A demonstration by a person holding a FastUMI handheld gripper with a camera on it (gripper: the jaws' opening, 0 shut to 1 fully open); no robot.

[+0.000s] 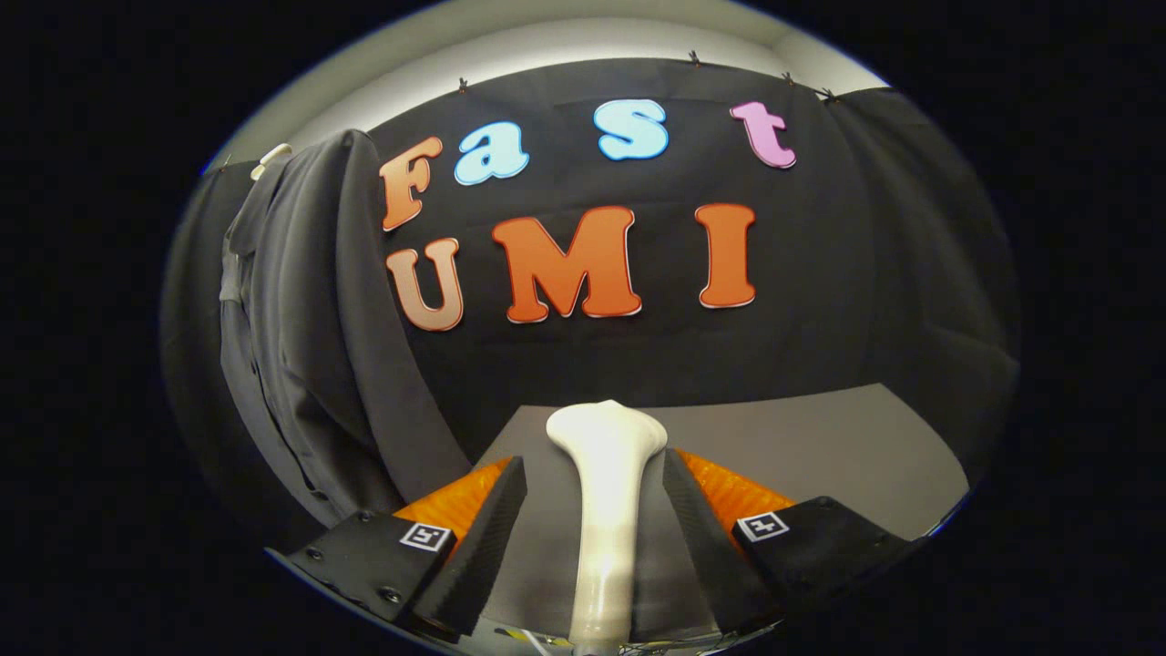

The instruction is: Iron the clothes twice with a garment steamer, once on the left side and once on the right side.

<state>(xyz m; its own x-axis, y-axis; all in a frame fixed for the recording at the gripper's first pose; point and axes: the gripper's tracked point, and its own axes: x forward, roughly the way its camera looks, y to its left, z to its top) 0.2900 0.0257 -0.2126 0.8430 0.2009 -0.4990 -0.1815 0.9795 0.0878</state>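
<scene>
Tool [594, 510]: fingers spread, steamer [605, 474] between them, no clear contact | Garment [301, 328]: hangs to the left, well apart | Table [820, 446]: beyond | Advice: clamp handle squarely before swinging head toward garment's left side.

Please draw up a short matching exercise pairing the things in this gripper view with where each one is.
Things:
1. garment steamer
2. dark garment
3. grey table
4. gripper

Places:
A. hanging beyond the left finger, against the booth wall
B. lying under the steamer and the fingers
C. standing between the two fingers
D. one finger on each side of the steamer, gaps showing

Pairs: 1-C, 2-A, 3-B, 4-D
</scene>
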